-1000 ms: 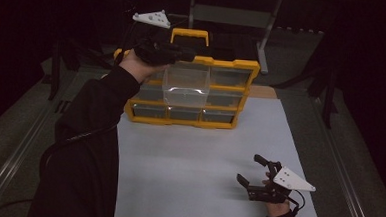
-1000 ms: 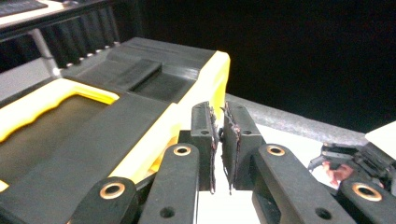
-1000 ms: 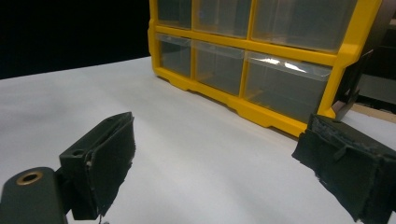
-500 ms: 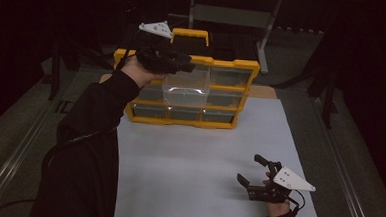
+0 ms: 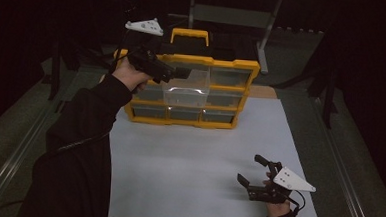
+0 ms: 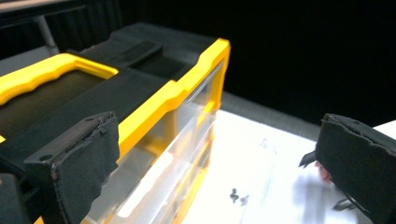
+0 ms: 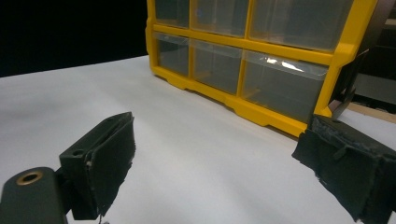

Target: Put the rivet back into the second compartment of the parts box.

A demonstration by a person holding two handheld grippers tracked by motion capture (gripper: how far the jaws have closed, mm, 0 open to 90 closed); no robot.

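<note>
A yellow and black organizer (image 5: 243, 68) with clear drawers stands at the back of the white table (image 5: 188, 158). One clear drawer (image 5: 186, 89) in its middle sticks out toward me. My left gripper (image 5: 179, 73) hovers at the organizer's upper left, just above that drawer, and is open and empty. In the left gripper view its jaws stand wide apart over the organizer's top (image 6: 154, 88) and drawer fronts. My right gripper (image 5: 252, 170) rests near the table's front right corner, open with nothing in it, facing the organizer (image 7: 261, 56).
The organizer has a yellow carry handle (image 5: 189, 36) on top. Two small dark screws (image 6: 238, 197) lie on the white table in front of the drawers. A metal stand (image 5: 265, 37) rises behind the organizer. Dark floor surrounds the table.
My left gripper has dropped a little and shifted slightly left beside the organizer's top. The drawer stays pulled out. The right gripper has not moved.
</note>
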